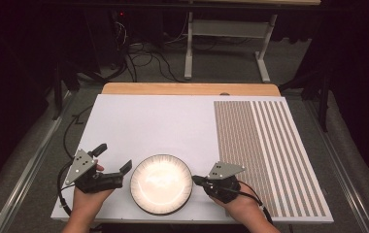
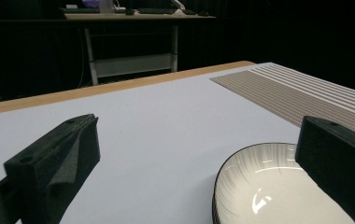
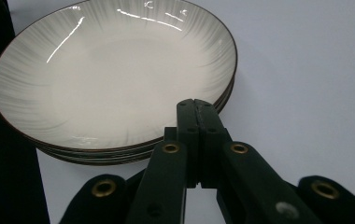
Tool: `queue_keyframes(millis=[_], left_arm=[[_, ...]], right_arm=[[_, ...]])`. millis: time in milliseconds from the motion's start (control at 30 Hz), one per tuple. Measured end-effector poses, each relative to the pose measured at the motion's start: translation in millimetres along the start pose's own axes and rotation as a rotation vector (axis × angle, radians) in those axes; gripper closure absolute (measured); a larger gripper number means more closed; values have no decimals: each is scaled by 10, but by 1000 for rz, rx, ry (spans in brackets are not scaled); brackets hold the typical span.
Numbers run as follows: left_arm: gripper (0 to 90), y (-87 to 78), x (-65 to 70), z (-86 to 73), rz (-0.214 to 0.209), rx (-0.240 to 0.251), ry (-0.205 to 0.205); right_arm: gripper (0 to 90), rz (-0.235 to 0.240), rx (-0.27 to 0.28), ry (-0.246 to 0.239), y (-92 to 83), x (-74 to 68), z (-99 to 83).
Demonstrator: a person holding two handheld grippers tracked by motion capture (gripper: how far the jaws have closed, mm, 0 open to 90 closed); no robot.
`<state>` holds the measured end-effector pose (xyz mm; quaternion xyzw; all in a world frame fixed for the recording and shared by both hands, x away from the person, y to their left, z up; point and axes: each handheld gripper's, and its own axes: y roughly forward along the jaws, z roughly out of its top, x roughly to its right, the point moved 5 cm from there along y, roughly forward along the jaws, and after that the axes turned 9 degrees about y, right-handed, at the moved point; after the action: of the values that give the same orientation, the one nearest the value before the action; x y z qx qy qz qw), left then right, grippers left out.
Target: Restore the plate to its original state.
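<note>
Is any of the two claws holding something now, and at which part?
Nothing is held. The right claw is shut on itself, its tip at the rim of the stacked plates. The left claw is open beside the plates.

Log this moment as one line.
left gripper: open, beside plates | right gripper: shut, empty, tips at plates' rim | plates: stacked on table

My left gripper (image 2: 203, 163) hangs low over the white table (image 2: 166, 121), jaws wide apart. My right-hand jaw overlaps the rim of the plates (image 2: 269, 186) near the table's near edge. A striped mat (image 2: 301, 93) covers the right side.
</note>
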<state>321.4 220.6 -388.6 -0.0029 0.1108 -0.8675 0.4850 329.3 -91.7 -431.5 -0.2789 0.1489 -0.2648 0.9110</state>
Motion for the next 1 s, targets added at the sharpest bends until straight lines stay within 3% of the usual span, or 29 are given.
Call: queue_keyframes(millis=[600, 1000], left_arm=[[5, 16, 9, -21, -7, -11, -1], [5, 29, 18, -32, -11, -18, 3]], right_arm=[[782, -84, 136, 70, -573, 366, 54], [539, -161, 205, 92, -846, 577, -21]])
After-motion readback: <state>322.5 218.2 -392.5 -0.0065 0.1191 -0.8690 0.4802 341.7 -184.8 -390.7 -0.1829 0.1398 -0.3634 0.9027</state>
